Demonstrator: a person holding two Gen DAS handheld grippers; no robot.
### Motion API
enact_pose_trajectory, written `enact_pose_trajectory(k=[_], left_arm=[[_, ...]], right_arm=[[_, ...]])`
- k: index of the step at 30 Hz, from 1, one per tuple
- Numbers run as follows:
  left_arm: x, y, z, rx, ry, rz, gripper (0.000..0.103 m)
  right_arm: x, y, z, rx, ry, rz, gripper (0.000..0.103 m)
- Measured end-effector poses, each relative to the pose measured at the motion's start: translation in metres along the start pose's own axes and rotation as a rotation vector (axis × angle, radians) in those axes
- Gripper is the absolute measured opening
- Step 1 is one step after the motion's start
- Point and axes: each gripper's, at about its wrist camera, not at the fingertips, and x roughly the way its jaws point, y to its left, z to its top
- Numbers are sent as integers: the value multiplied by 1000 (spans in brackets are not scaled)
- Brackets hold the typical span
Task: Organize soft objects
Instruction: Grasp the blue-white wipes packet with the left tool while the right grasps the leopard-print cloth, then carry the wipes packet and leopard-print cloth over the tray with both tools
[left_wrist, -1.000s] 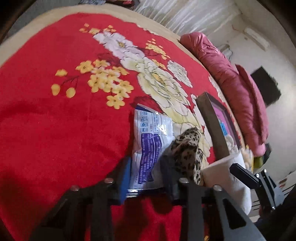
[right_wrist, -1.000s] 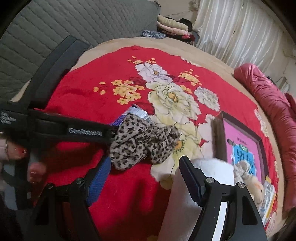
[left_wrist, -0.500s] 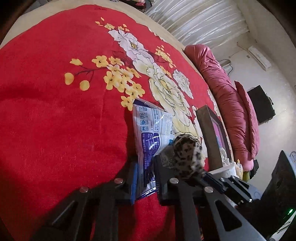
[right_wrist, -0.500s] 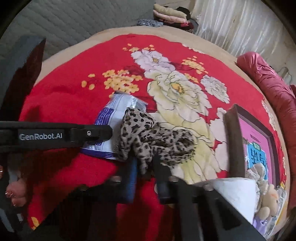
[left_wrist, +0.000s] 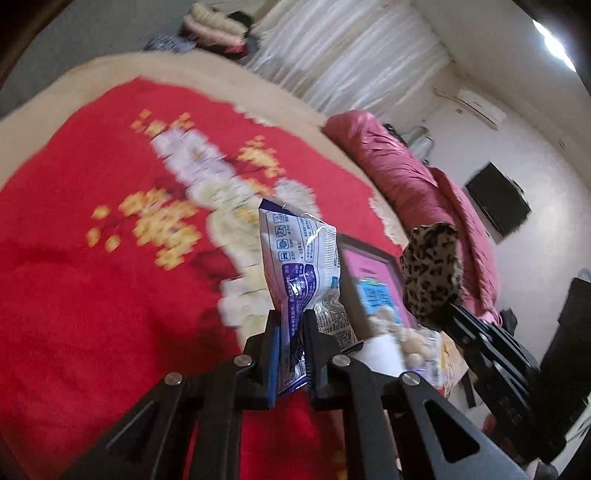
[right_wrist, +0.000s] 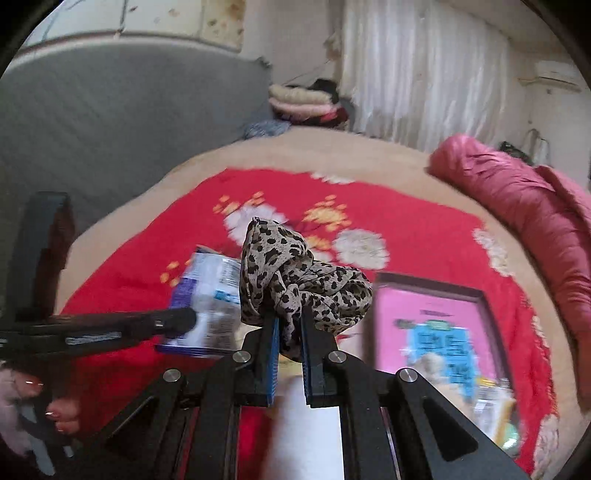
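My left gripper (left_wrist: 290, 321) is shut on a white and purple plastic packet (left_wrist: 301, 254), which stands up from its jaws above the red floral blanket (left_wrist: 92, 295). My right gripper (right_wrist: 288, 321) is shut on a leopard-print cloth (right_wrist: 295, 273) that bunches over its jaws, also clear of the bed. In the left wrist view the cloth (left_wrist: 432, 273) hangs at the right on the other gripper. In the right wrist view the packet (right_wrist: 210, 295) shows at the left, held by the other gripper.
A dark-framed box with a pink lid (right_wrist: 436, 321) lies on the blanket to the right, plush toys beside it. A white container (right_wrist: 310, 435) stands just below the right gripper. A dark red quilt (left_wrist: 417, 184) lies along the far side. A person's hand (right_wrist: 33, 398) is at lower left.
Both grippers closed, the left on the packet and the right on the leopard cloth. Both then rose, lifting these off the blanket, and the views tipped up toward the room.
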Motion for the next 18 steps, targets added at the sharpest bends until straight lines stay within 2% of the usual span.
enact_pose_trajectory(k=[8,11,18], left_arm=[[3,-88,-7,143,8,-26,11],[7,-116,-17,172,22,-47,11],[30,-177,-45,263,86,-43,11]], right_arm=[[-59,-78,-17,86,-49,-156,10],[-80,-105,-26,135,-65,-183,10],[-111,-154,-47,244,-94,-210,11]])
